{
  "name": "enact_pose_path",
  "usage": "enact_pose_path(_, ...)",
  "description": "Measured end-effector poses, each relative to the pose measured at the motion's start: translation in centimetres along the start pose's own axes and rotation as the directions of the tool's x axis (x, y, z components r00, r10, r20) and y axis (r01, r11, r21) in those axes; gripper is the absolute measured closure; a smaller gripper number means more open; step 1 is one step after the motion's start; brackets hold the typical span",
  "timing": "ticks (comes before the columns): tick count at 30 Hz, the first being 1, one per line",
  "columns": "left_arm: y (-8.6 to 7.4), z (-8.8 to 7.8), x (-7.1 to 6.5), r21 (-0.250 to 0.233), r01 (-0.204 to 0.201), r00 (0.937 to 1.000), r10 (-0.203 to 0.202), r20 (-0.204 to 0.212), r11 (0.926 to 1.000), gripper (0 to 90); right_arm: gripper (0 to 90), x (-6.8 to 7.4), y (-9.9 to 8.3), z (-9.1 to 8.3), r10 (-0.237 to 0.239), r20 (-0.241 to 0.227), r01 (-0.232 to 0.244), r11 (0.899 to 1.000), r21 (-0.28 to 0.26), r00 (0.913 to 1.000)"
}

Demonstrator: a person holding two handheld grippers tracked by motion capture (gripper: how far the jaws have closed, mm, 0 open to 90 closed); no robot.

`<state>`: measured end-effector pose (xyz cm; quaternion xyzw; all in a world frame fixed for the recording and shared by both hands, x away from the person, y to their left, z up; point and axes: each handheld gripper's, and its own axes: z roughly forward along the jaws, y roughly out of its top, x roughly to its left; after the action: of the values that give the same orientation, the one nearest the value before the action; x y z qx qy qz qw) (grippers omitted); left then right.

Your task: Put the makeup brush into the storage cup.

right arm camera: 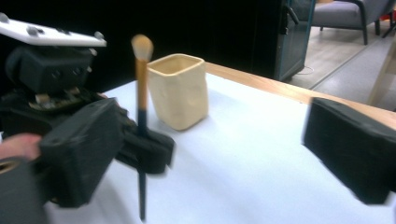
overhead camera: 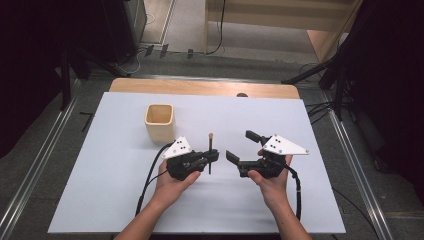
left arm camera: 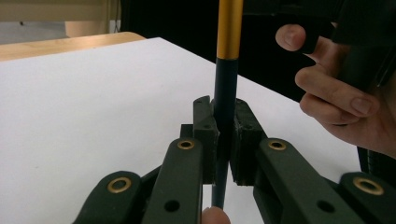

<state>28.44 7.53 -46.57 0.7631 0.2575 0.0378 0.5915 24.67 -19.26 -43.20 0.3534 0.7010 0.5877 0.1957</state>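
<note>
A makeup brush [overhead camera: 210,147] with a dark handle, a gold ferrule and a pale bristle tip stands upright, bristles up, over the white mat. My left gripper [overhead camera: 212,156] is shut on its handle; in the left gripper view the pads clamp the dark shaft of the brush [left arm camera: 227,70] on both sides. My right gripper [overhead camera: 241,146] is just right of it, open, with nothing between its wide-set jaws. The right gripper view has the brush [right arm camera: 141,93] held by the left gripper [right arm camera: 144,147], with a cream cup [right arm camera: 180,91] behind it.
The cream square cup [overhead camera: 159,122] stands upright on the white mat [overhead camera: 100,200], up and left of the left gripper. A wooden table edge [overhead camera: 200,87] runs along the far side. Dark stands and cables surround the table.
</note>
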Motion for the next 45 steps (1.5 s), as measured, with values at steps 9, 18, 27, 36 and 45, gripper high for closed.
enact_pose_path(9, 1.0, -1.7, 1.8, -0.032, 0.012, 0.9974, -0.014, -0.071, 0.9994, 83.9, 0.0, -2.5, -1.8, -1.9, 0.002, 0.068, -0.002, 1.000, -0.001, 0.9977)
enact_pose_path(18, 2.1, -3.6, 3.3, -0.077, 0.024, 0.9919, -0.034, -0.122, 0.9967, 84.0, 0.0, -4.3, -3.3, -3.9, 0.038, 0.126, -0.037, 0.999, -0.006, 0.9913)
enact_pose_path(27, 2.8, -4.5, 4.0, -0.074, 0.023, 0.9855, -0.035, -0.166, 0.9970, 84.0, 0.0, -5.5, -4.5, -6.3, 0.078, 0.153, -0.075, 0.997, -0.028, 0.9851)
enact_pose_path(36, 3.9, -5.6, 4.7, -0.076, 0.007, 0.9790, -0.023, -0.203, 0.9971, 84.0, 0.0, -5.6, -5.4, -8.2, 0.052, 0.194, -0.047, 0.998, -0.029, 0.9796)
enact_pose_path(45, 5.3, -6.5, 5.5, -0.089, -0.002, 0.9736, -0.019, -0.228, 0.9960, 84.0, 0.0, -6.2, -6.6, -9.1, 0.056, 0.209, -0.055, 0.998, -0.011, 0.9764)
